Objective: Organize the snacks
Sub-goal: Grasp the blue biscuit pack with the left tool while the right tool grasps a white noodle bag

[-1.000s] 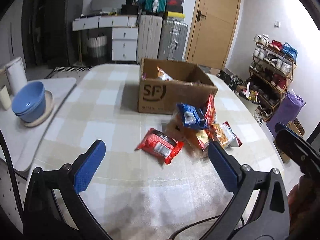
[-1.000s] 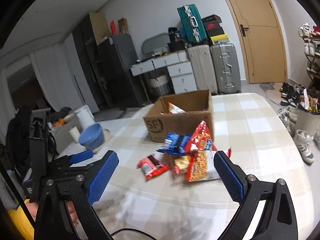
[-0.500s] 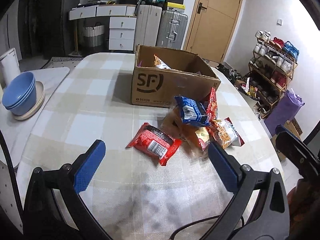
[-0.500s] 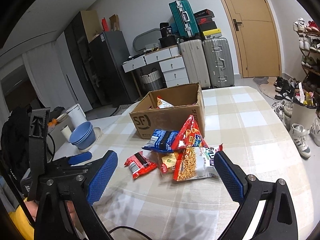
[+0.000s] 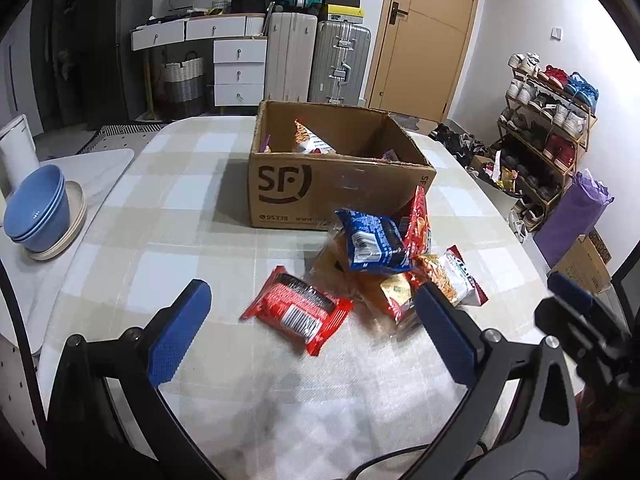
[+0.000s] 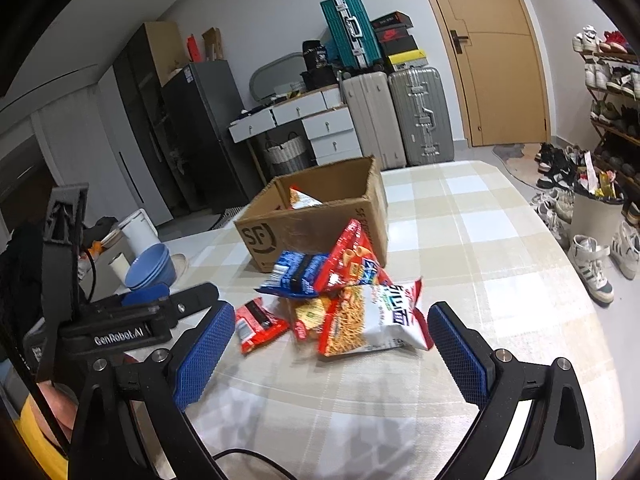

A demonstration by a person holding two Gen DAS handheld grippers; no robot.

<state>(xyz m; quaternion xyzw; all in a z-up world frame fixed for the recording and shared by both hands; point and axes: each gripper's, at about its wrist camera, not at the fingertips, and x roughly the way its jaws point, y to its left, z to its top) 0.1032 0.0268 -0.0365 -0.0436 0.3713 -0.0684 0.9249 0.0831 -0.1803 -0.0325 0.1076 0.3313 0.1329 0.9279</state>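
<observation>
An open cardboard box (image 5: 340, 196) (image 6: 316, 232) marked SF stands mid-table with a few snack bags inside. In front of it lies a heap of snacks: a blue bag (image 5: 374, 240) (image 6: 294, 276), a red triangular bag (image 6: 354, 260), a white-and-red noodle bag (image 6: 374, 318) (image 5: 454, 276). A flat red packet (image 5: 298, 312) (image 6: 256, 322) lies apart to the left. My left gripper (image 5: 312, 332) is open, hovering just short of the red packet. My right gripper (image 6: 332, 348) is open, just short of the noodle bag. Neither holds anything.
The table (image 5: 168, 208) has a checked cloth. Stacked blue bowls (image 5: 36, 216) (image 6: 150, 266) on a plate sit on a side surface to the left. Suitcases (image 5: 316, 60), drawers and a door stand behind; a shoe rack (image 5: 548, 128) is at right.
Both grippers have moved forward toward the snack heap and the box, which now look larger and nearer. Both stay open. The snacks have not moved.
</observation>
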